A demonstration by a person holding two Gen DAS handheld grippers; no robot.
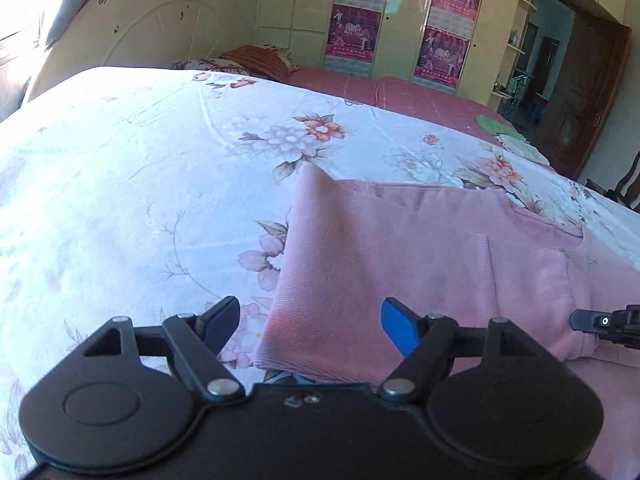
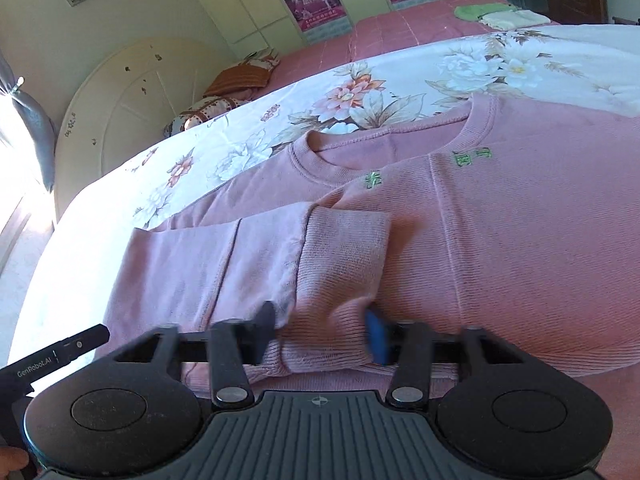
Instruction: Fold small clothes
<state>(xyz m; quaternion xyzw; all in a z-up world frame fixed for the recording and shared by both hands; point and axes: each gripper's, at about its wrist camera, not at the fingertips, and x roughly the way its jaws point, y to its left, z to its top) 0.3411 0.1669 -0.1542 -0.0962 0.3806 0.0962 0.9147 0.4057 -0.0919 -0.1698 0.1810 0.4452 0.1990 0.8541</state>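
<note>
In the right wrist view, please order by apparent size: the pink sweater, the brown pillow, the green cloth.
1. Pink sweater, by far the largest, though nearest the camera.
2. Brown pillow and green cloth: both small and far, too alike to rank.

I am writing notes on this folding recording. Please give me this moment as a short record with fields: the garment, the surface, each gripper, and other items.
garment: pink sweatshirt, lying flat, green lettering on the chest, one sleeve folded across the body
sleeve cuff: ribbed cuff between the right gripper's fingers
surface: floral bedsheet on a bed
left gripper: left gripper, open, holding nothing, over the sweatshirt's edge
right gripper: right gripper, fingers closed on the cuff
other items: green cloth and white cloth far across the bed
</note>
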